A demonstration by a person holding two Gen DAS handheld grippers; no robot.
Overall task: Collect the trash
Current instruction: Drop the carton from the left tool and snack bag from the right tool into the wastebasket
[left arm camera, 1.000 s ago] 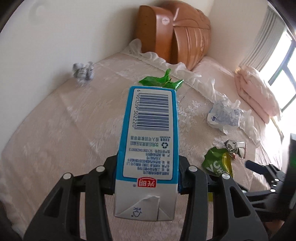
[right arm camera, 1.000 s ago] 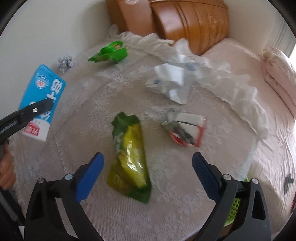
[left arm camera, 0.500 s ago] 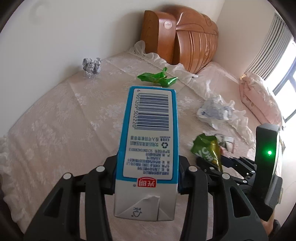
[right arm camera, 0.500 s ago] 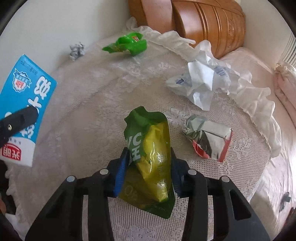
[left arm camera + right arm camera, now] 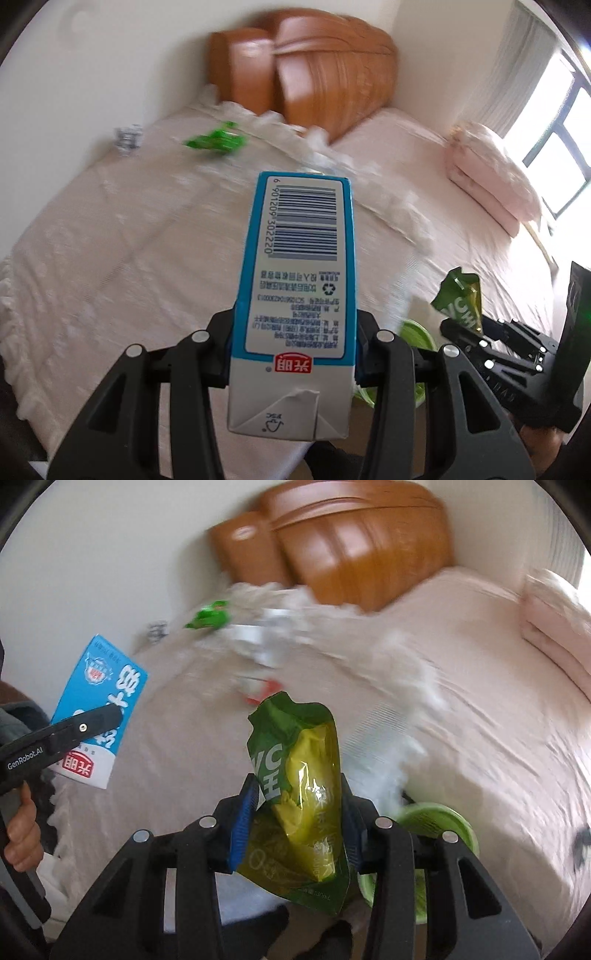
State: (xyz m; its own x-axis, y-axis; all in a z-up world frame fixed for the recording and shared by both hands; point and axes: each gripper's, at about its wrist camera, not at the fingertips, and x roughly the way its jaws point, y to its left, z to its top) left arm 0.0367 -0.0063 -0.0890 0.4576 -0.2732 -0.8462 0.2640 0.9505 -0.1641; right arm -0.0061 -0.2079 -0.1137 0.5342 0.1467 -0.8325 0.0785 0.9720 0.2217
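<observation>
My left gripper (image 5: 295, 343) is shut on a blue and white milk carton (image 5: 299, 280), held up over the bed; the carton also shows in the right wrist view (image 5: 99, 709). My right gripper (image 5: 295, 819) is shut on a green and yellow drink pouch (image 5: 303, 794), lifted off the bed; the pouch also shows in the left wrist view (image 5: 460, 297). A green wrapper (image 5: 216, 140), a crumpled foil ball (image 5: 127, 138), white crumpled paper (image 5: 255, 638) and a red and silver wrapper (image 5: 260, 690) lie on the bed, blurred.
A green round bin (image 5: 436, 823) stands below the bed's near edge, also in the left wrist view (image 5: 417, 332). A wooden headboard (image 5: 314, 70) is at the back. Pink folded bedding (image 5: 491, 177) lies at the right near a window.
My right gripper closed on the green pouch and lifted it off the bed. Both grippers have pulled back and up from the bed; the green bin has come into view.
</observation>
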